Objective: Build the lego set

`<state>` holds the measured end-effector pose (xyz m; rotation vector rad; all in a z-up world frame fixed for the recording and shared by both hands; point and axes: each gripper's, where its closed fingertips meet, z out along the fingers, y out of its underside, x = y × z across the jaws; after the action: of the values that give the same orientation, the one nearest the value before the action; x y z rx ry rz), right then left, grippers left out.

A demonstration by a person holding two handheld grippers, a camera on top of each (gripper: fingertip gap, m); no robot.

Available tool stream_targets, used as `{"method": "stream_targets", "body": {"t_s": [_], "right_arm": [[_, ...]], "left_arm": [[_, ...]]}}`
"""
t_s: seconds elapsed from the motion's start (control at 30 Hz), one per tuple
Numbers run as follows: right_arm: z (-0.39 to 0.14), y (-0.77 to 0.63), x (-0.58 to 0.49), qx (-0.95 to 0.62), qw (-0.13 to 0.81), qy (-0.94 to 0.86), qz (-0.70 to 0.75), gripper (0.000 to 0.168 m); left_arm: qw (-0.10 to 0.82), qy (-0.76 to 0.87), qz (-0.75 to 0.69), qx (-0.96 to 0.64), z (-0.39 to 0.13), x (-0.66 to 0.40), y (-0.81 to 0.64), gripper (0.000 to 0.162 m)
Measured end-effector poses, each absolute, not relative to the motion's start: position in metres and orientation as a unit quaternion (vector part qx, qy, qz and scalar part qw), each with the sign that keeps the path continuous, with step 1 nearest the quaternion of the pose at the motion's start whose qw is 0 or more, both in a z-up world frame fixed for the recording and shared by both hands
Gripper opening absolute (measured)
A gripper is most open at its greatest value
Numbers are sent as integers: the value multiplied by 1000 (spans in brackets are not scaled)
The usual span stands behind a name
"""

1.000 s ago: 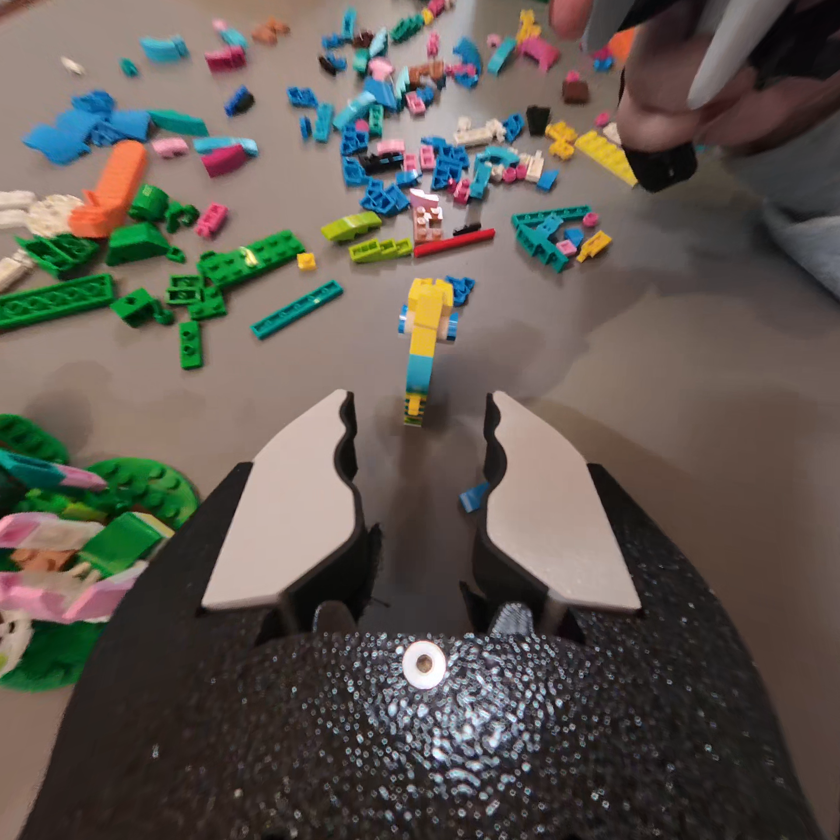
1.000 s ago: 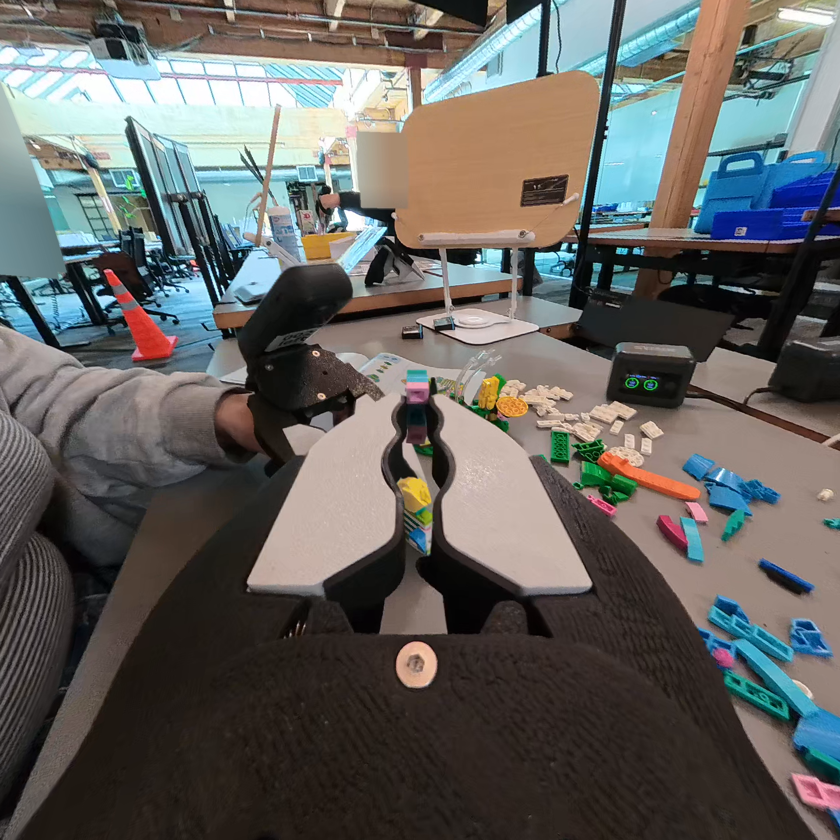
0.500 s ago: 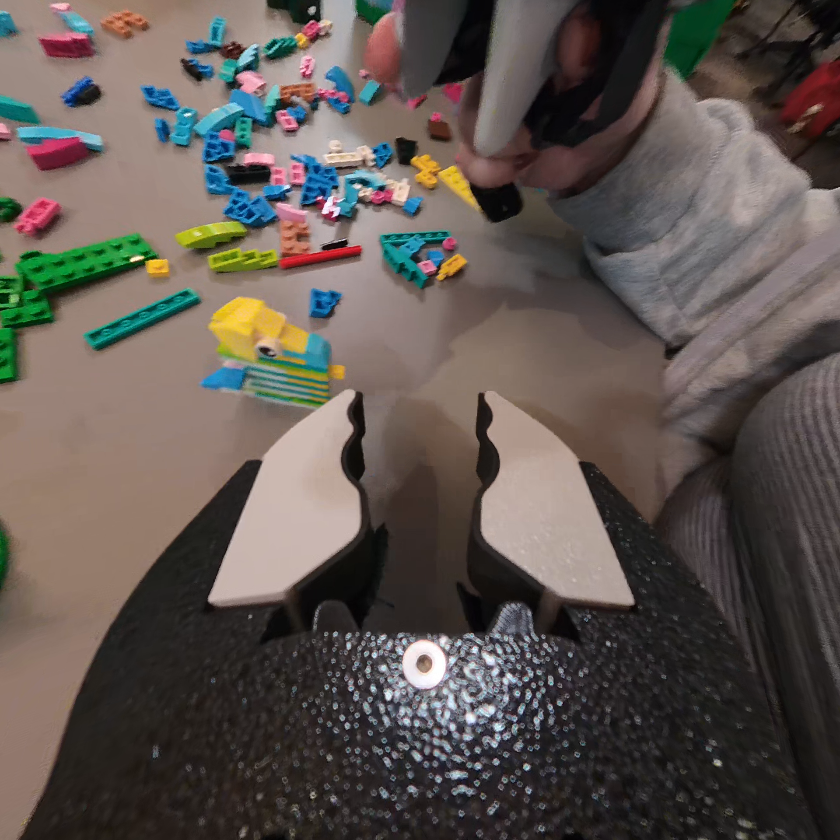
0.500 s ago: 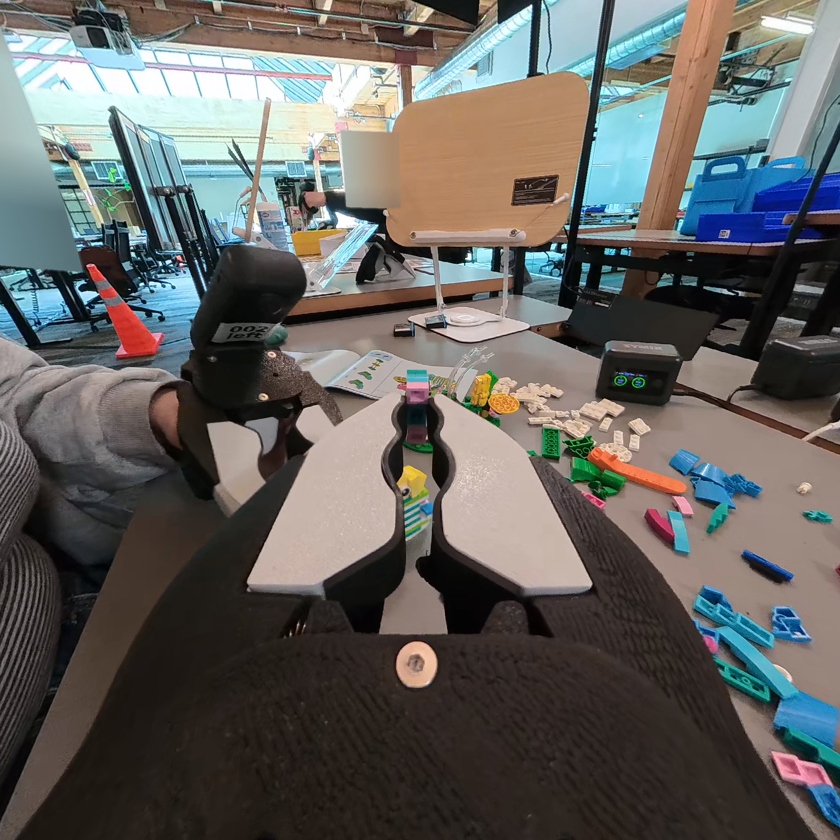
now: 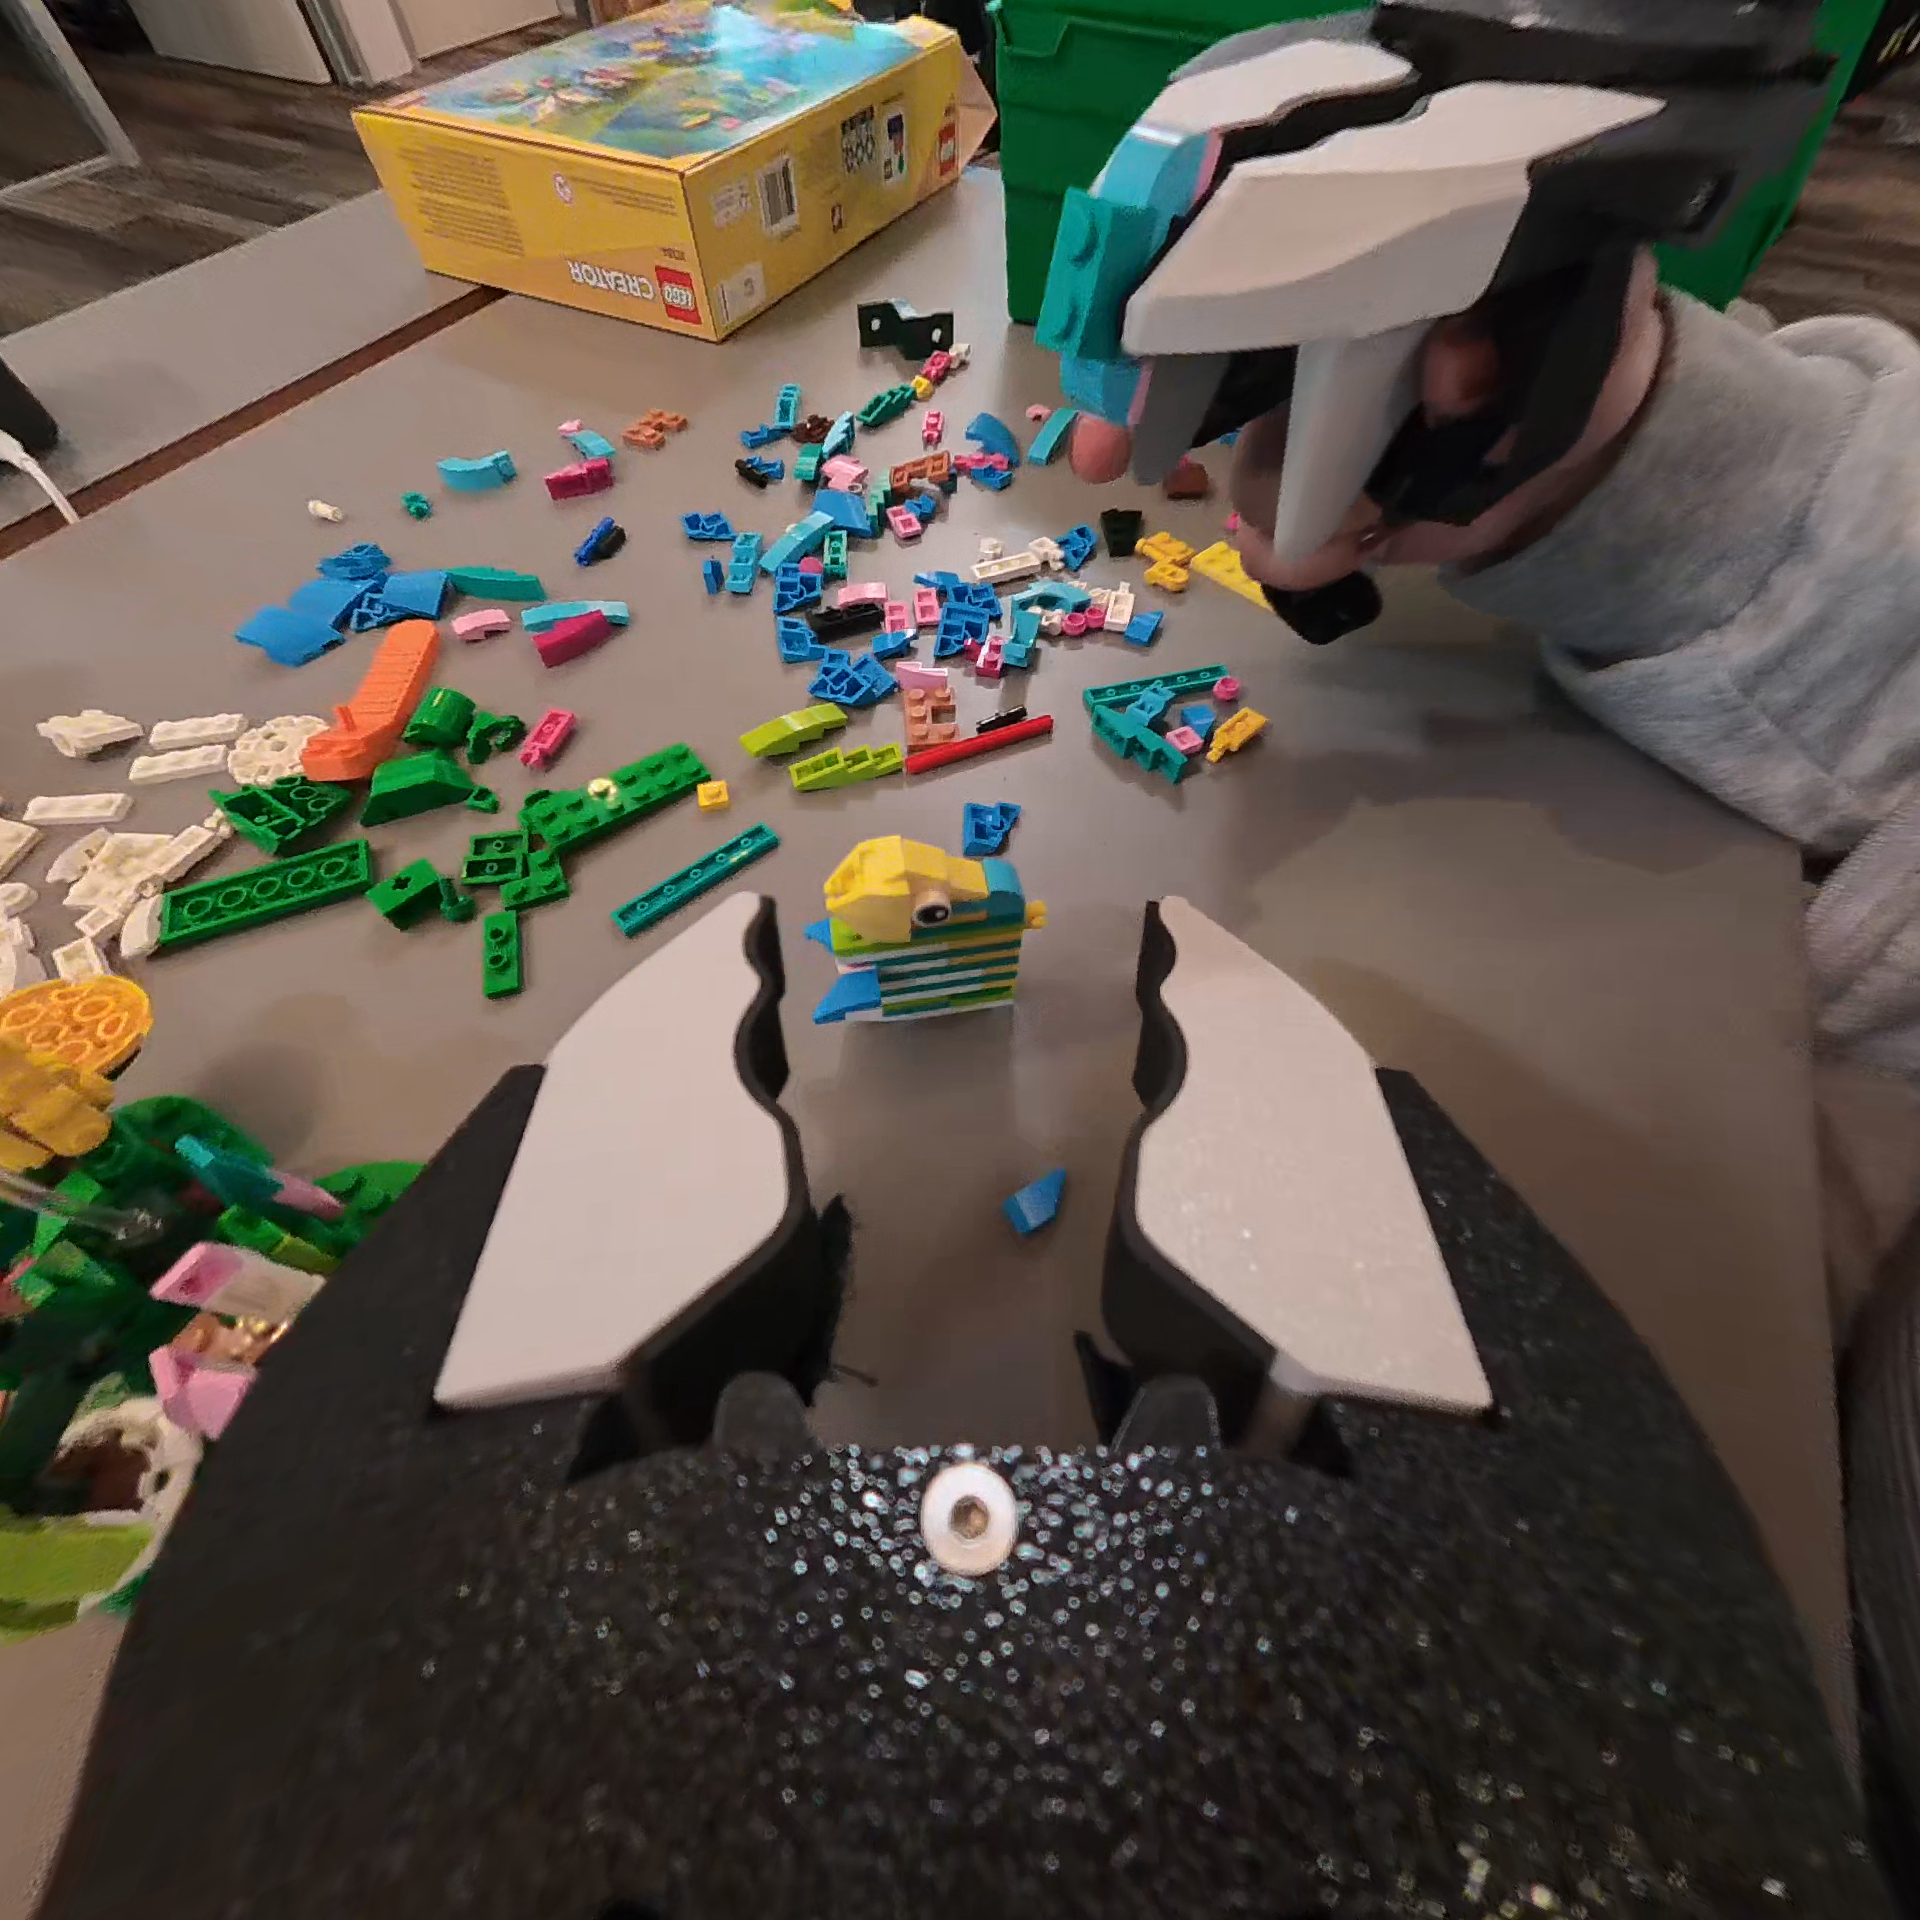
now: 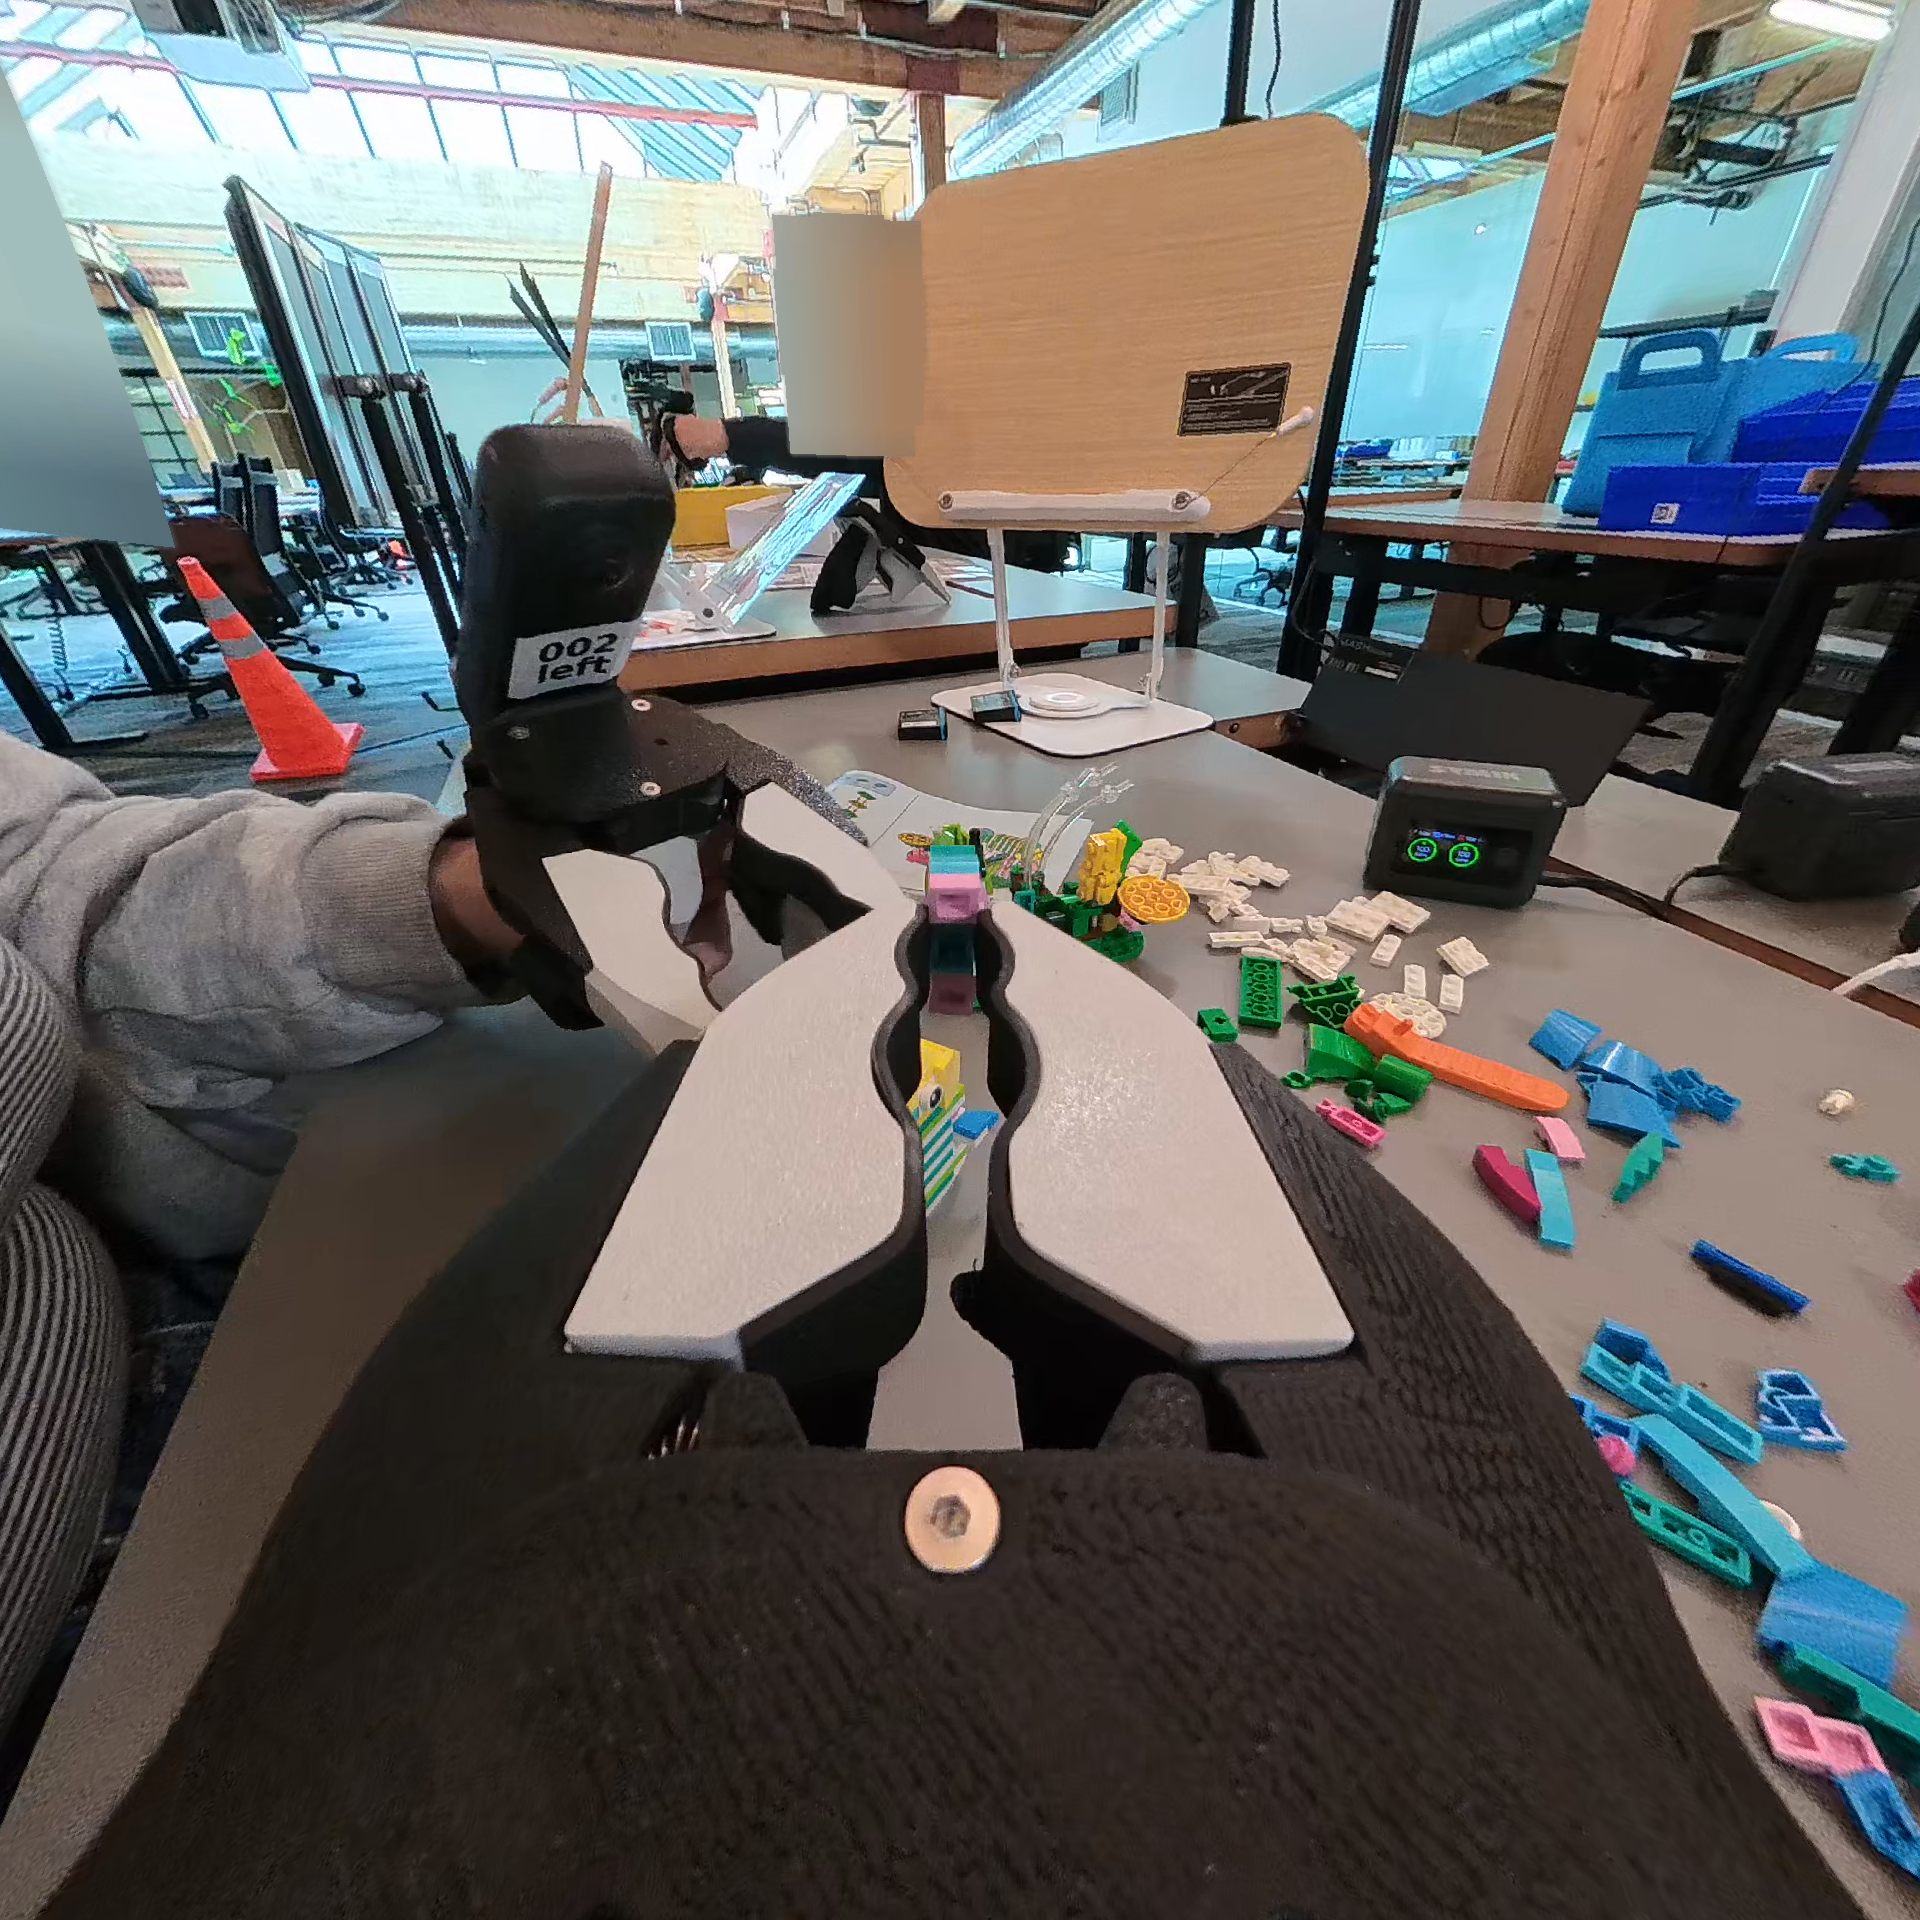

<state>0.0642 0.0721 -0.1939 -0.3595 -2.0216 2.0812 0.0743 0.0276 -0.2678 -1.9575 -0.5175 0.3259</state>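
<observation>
A small striped fish build [image 5: 925, 945] with a yellow head, teal top and one eye stands on the grey table [image 5: 1351, 935]. My left gripper [image 5: 956, 966] is open and empty, its fingertips on either side of the fish, not touching it. My right gripper [image 6: 954, 940] is shut on a teal and pink brick assembly [image 6: 954, 914]. It shows in the left wrist view [image 5: 1101, 260] held high above the table at the upper right. The fish also shows between my right fingers [image 6: 935, 1117]. The left gripper shows at the left of the right wrist view [image 6: 665, 914].
Loose bricks [image 5: 883, 582] in several colours cover the far table. A yellow set box [image 5: 665, 177] and a green bin [image 5: 1049, 114] stand behind. A green plant build [image 5: 135, 1247] sits at the left. A small blue piece [image 5: 1034, 1200] lies between my left fingers. A grey sleeve [image 5: 1714, 582] is at the right. Spacing between my two grippers at the tips: around 9 cm. Measured from the fingertips, the small blue piece [image 5: 1034, 1200] is 6 cm or so from the left gripper and 15 cm from the right.
My left gripper has swung back to face the fish and opened wider around it. The fish has turned side-on since a second ago. My right gripper stays shut on its assembly.
</observation>
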Motion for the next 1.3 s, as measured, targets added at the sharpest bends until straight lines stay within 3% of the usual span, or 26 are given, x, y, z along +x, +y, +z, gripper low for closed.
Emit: {"method": "stream_targets", "body": {"t_s": [0.23, 0.37, 0.53, 0.7, 1.3], "right_arm": [[-199, 69, 66, -115, 111, -694, 702, 6], [-203, 67, 66, -114, 109, -700, 697, 6], [-210, 64, 65, -114, 109, -709, 687, 6], [-215, 62, 63, -118, 108, -713, 682, 6], [-218, 62, 59, -118, 131, -717, 674, 6]], "left_arm": [[540, -229, 174, -791, -259, 68, 39, 72], [533, -234, 128, -803, -263, 80, 42, 87], [531, -233, 133, -803, -265, 78, 38, 88], [528, -249, 144, -799, -266, 65, 31, 100], [541, -265, 111, -790, -268, 66, 33, 98]]}}
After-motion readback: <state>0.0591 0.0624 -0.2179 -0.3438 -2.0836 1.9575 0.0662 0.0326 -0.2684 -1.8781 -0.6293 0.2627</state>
